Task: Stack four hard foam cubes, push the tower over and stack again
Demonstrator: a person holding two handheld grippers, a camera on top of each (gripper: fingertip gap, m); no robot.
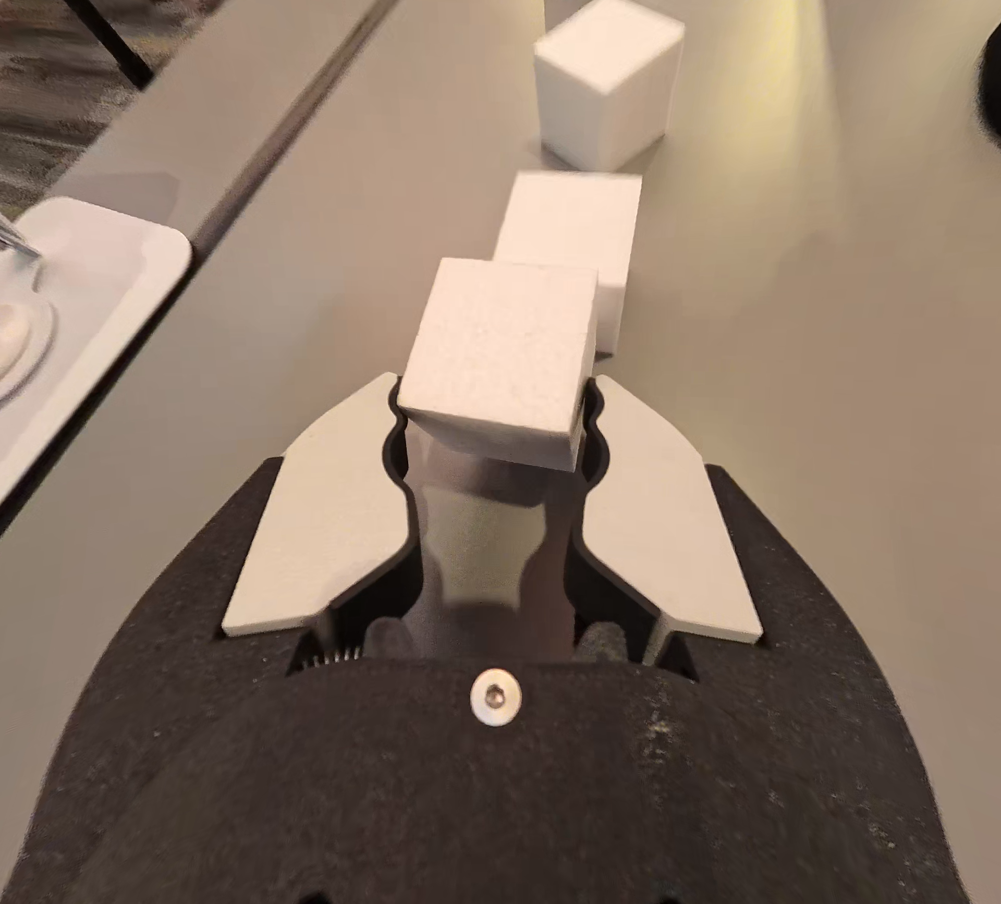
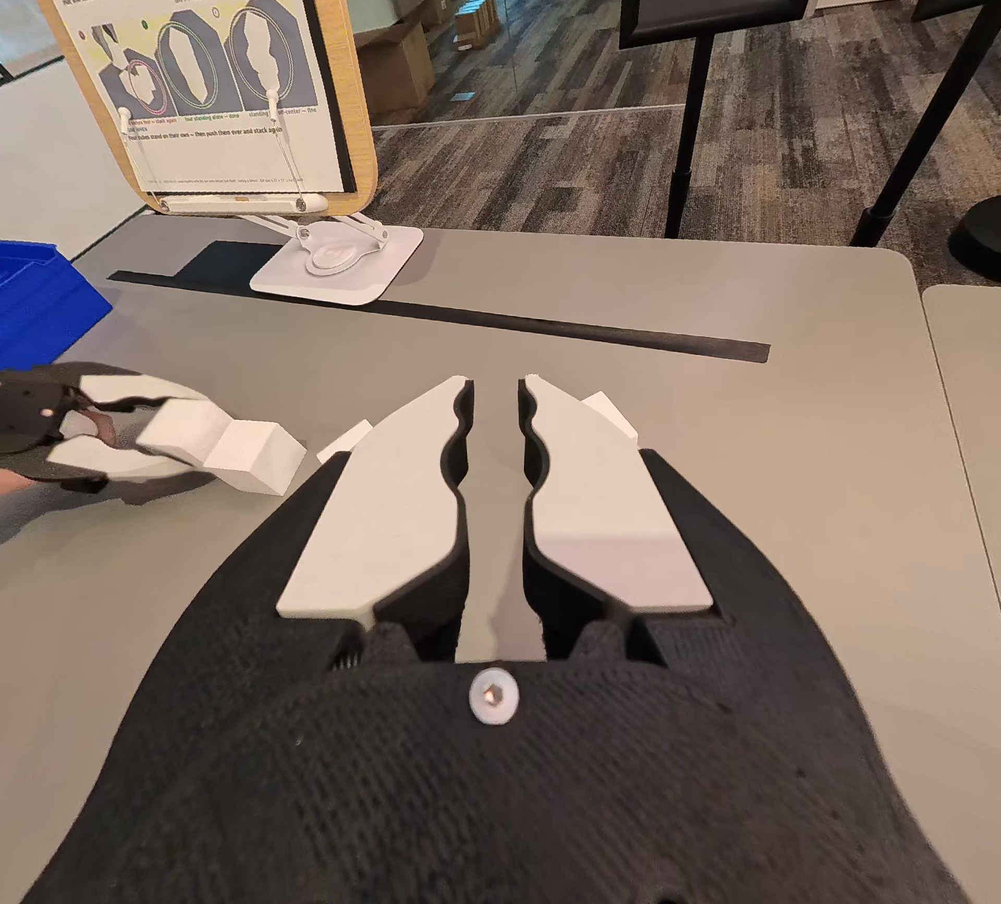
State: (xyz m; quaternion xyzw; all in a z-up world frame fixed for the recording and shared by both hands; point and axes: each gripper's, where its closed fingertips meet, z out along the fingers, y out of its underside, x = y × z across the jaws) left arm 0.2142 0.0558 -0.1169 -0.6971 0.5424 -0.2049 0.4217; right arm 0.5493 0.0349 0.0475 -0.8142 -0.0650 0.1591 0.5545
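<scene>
My left gripper is shut on a white foam cube and holds it low over the grey table. A second cube lies just beyond it and a third stands farther off. In the right wrist view the left gripper holds its cube against the second cube. My right gripper is empty, its jaws a narrow gap apart above the table. Two more cubes peek out behind its fingers.
A document stand with a white base stands at the table's far side, behind a black strip; the base also shows in the left wrist view. A blue bin sits at the far left. The table's right edge is near.
</scene>
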